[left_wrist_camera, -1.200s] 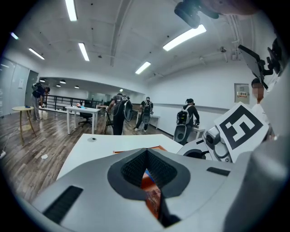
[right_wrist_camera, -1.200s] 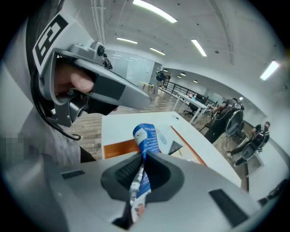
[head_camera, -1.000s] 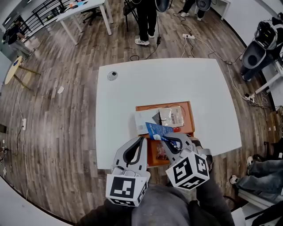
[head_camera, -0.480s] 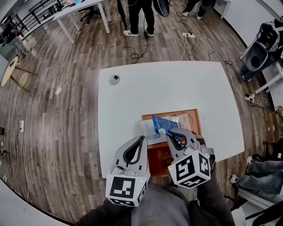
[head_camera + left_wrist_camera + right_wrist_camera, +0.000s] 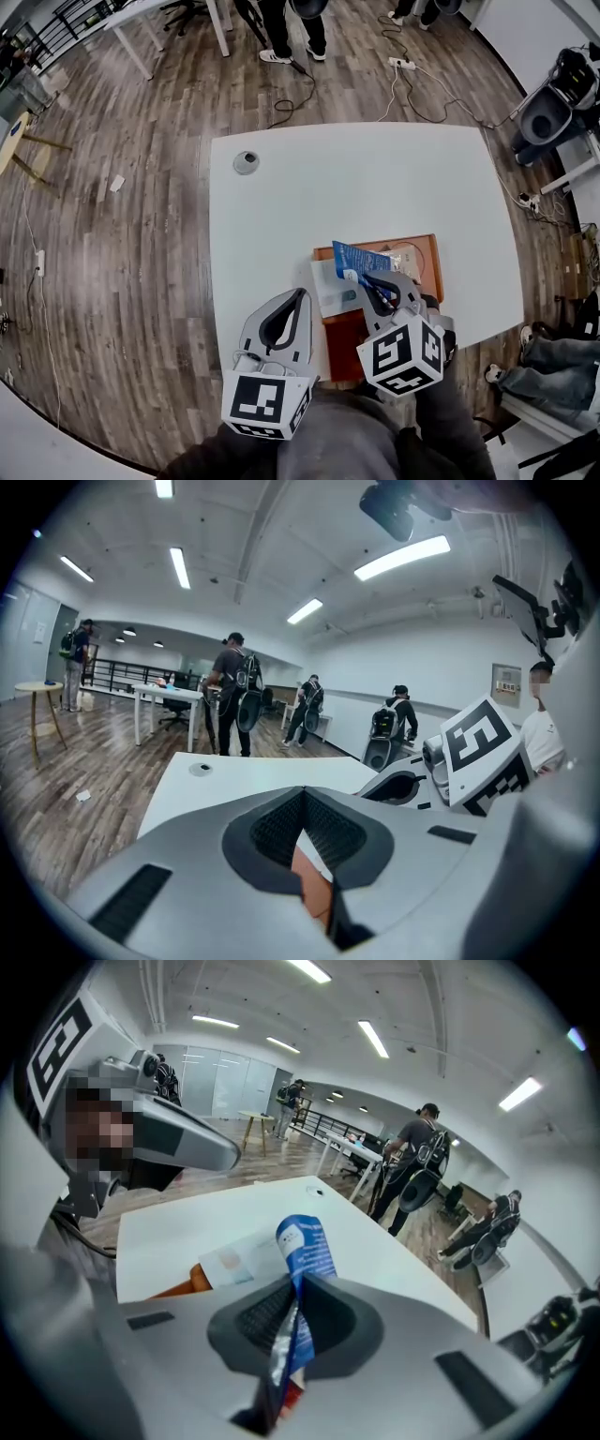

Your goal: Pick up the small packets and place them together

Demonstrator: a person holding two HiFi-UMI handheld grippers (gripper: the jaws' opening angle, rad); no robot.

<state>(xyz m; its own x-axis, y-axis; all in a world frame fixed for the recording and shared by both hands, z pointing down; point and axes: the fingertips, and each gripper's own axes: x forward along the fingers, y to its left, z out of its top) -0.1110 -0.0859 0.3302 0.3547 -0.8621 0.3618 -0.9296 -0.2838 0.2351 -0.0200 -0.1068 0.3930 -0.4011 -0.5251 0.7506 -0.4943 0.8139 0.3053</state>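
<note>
An orange tray (image 5: 427, 246) lies near the front right of the white table (image 5: 309, 187). In it are a white packet (image 5: 330, 284) and a clear packet (image 5: 410, 258). My right gripper (image 5: 366, 279) hangs over the tray's left part, shut on a blue packet (image 5: 359, 261) that stands up from its jaws (image 5: 305, 1246). In the right gripper view the white packet (image 5: 234, 1262) lies just beyond it. My left gripper (image 5: 300, 293) hovers left of the tray, its jaws closed together with nothing in them (image 5: 303, 794).
A small round grey object (image 5: 247, 161) sits at the table's far left corner. The table's near edge is right below both grippers. Several people stand on the wooden floor beyond the table, beside other tables (image 5: 169, 697). Cables (image 5: 412, 89) lie on the floor.
Both grippers have shifted a little forward and lower over the table. The blue packet stays pinched in the right one, and the head view has moved with them.
</note>
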